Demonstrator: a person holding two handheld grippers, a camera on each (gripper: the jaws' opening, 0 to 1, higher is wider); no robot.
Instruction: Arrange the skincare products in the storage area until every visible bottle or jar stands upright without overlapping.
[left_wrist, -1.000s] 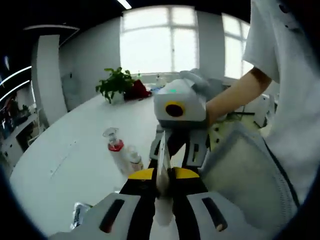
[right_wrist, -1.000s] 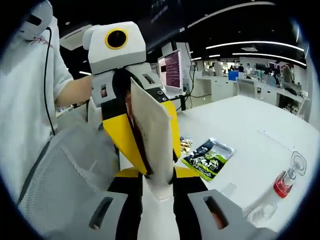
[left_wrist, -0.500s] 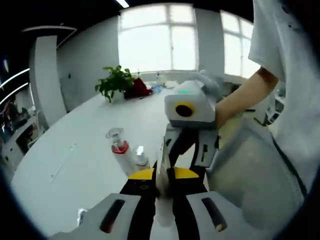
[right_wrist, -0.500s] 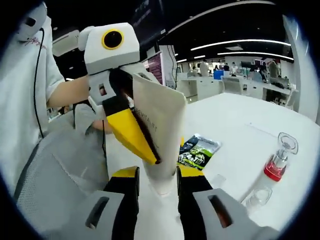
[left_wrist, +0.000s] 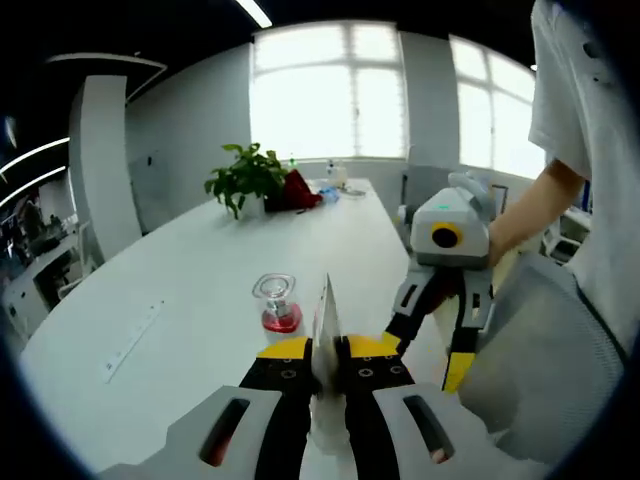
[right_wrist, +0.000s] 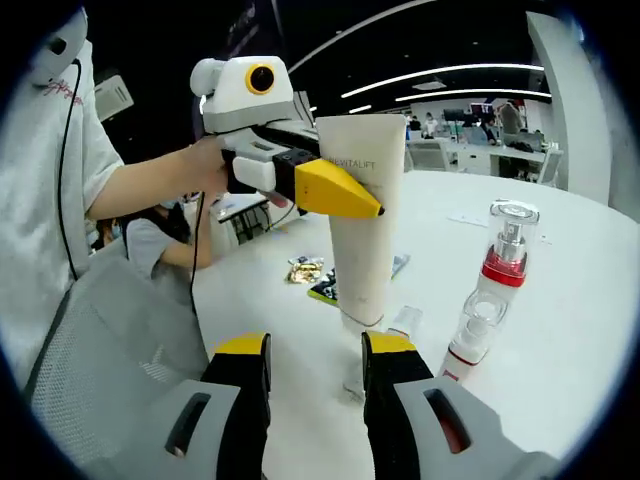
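Observation:
A white skincare tube (right_wrist: 365, 220) stands upright, cap down, close over the white table (right_wrist: 585, 320). My left gripper (right_wrist: 372, 208) reaches in from the left, shut on the tube's upper part. In the left gripper view the tube (left_wrist: 322, 315) shows edge-on between my left gripper's (left_wrist: 322, 350) closed yellow tips. My right gripper (right_wrist: 315, 345) is open with nothing in it, a short way back from the tube; it also appears as the right gripper (left_wrist: 425, 355) on the right. A pump bottle (right_wrist: 493, 290) with a red collar and clear cap stands right of the tube; it is the same pump bottle (left_wrist: 277, 304).
Snack packets (right_wrist: 318, 280) lie on the table behind the tube. A small clear item (right_wrist: 402, 322) lies by the tube's base. A grey mesh chair back (left_wrist: 540, 360) and a person's arm (right_wrist: 150, 185) are close by. A potted plant (left_wrist: 248, 175) stands far down the table.
My right gripper has opened, let go of the tube and drawn back. The left gripper keeps the tube, which now stands upright beside the pump bottle.

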